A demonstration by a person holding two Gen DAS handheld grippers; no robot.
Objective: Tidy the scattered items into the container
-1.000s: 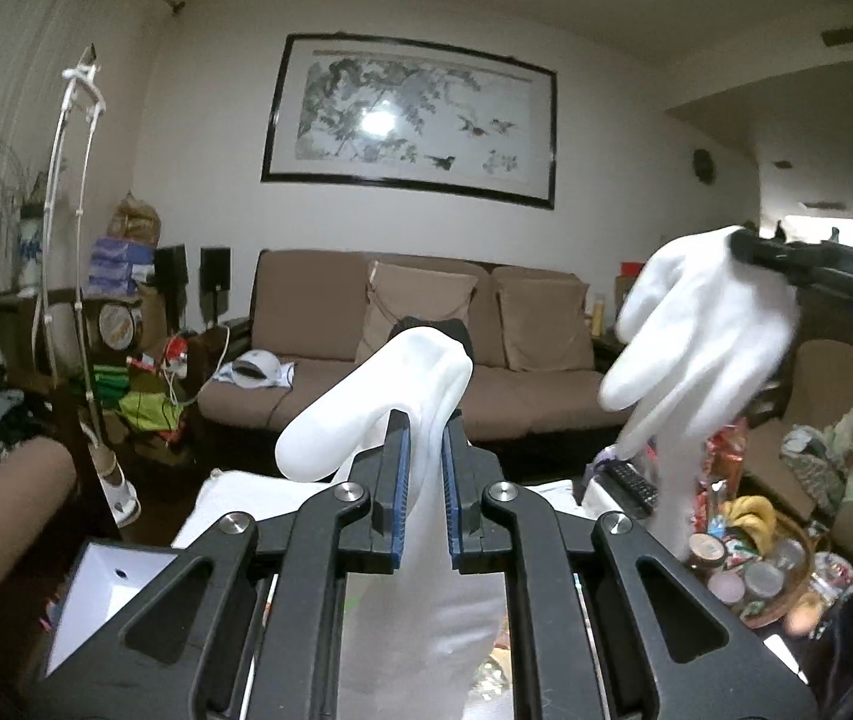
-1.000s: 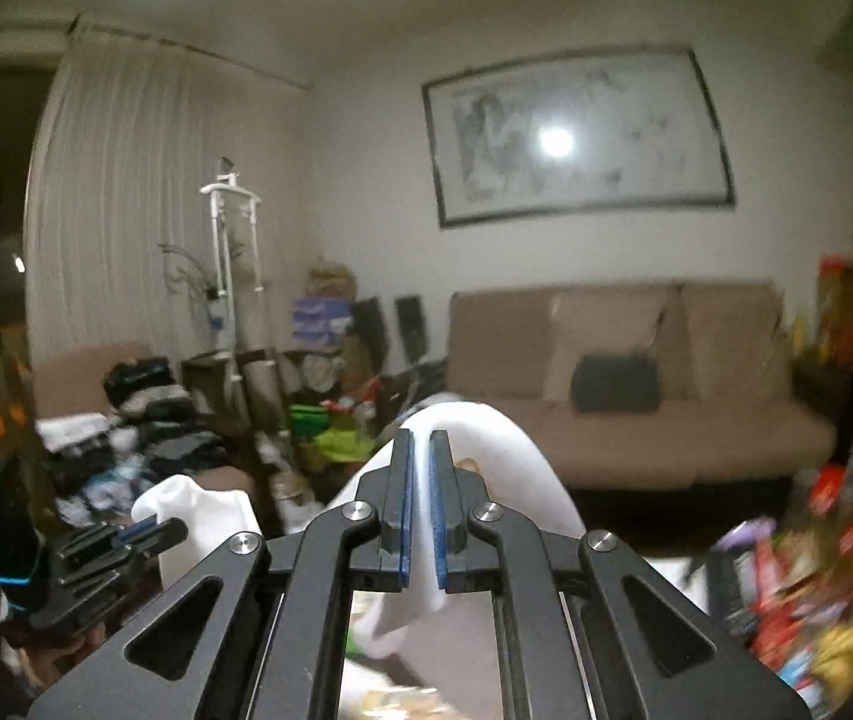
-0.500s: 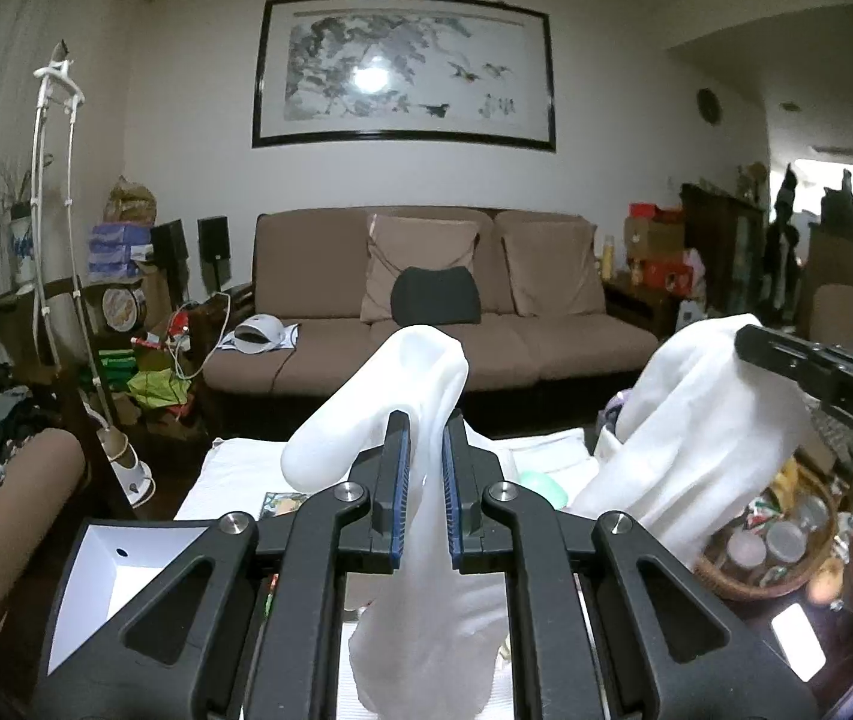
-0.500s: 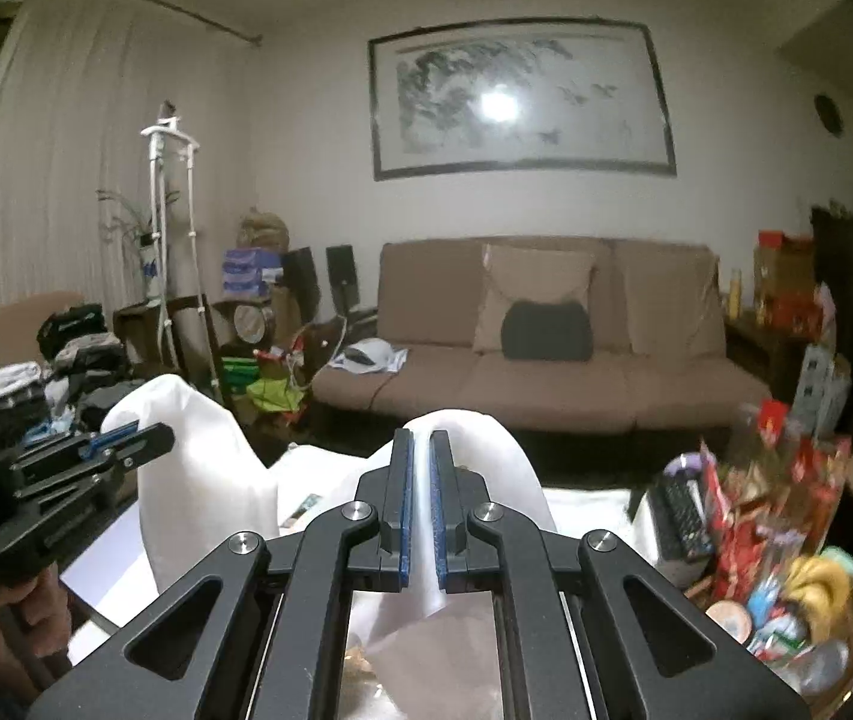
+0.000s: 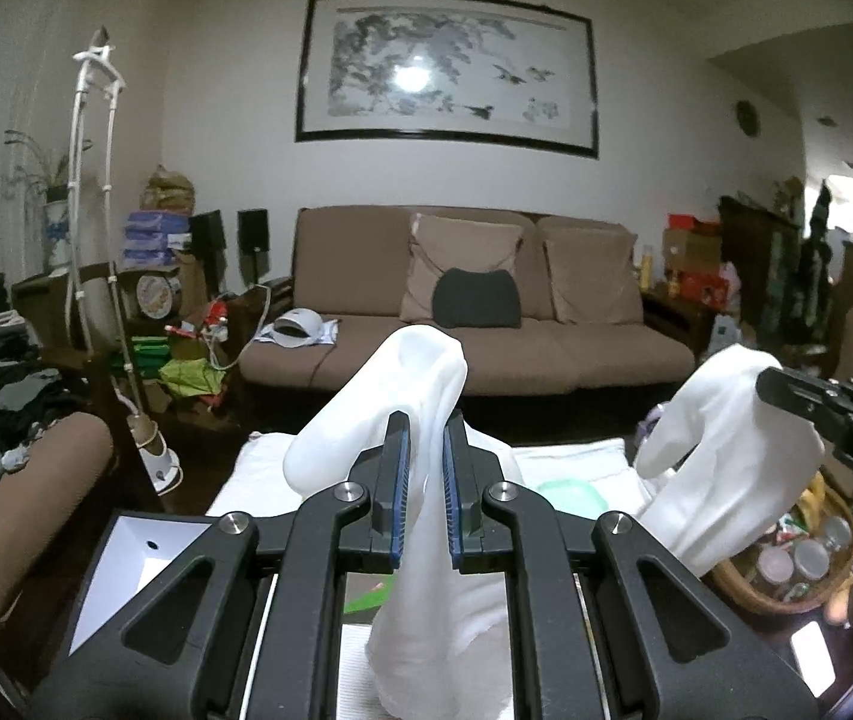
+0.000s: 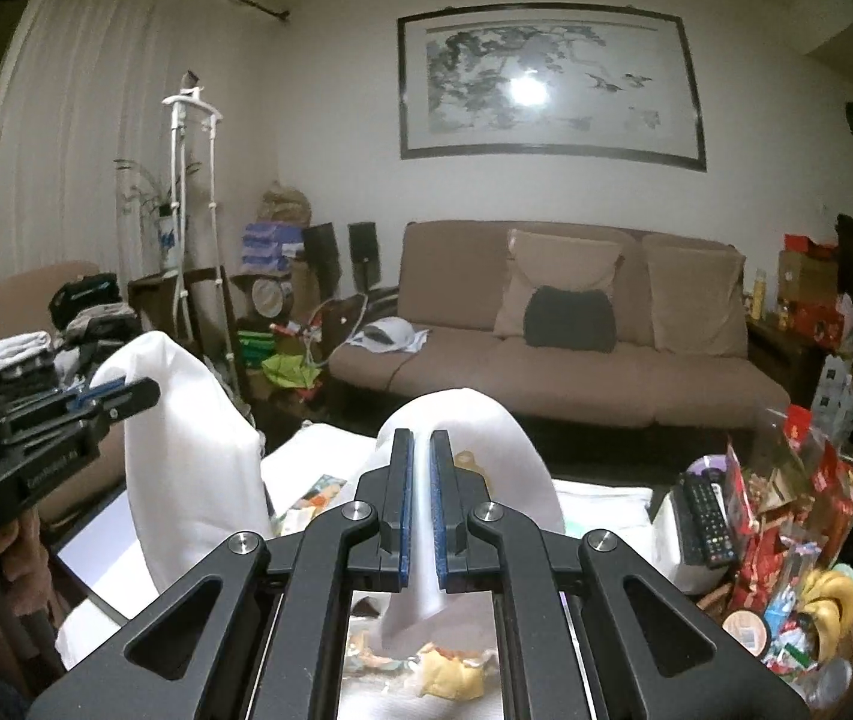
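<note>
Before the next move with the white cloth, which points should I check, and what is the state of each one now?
1. Left gripper jaws closed on the white cloth: ok.
2. Right gripper jaws closed on the cloth: ok.
3. Cloth lifted off the table: cannot tell; its lower end is hidden.
4. White container within view, at lower left: ok.
5. Container free inside: cannot tell.
6. Snack packets under the cloth not caught: cannot tell.

Both tongs, left (image 5: pixel 425 480) and right (image 6: pixel 420 498), have lowered their white cloth (image 5: pixel 402 396) toward the table.
</note>
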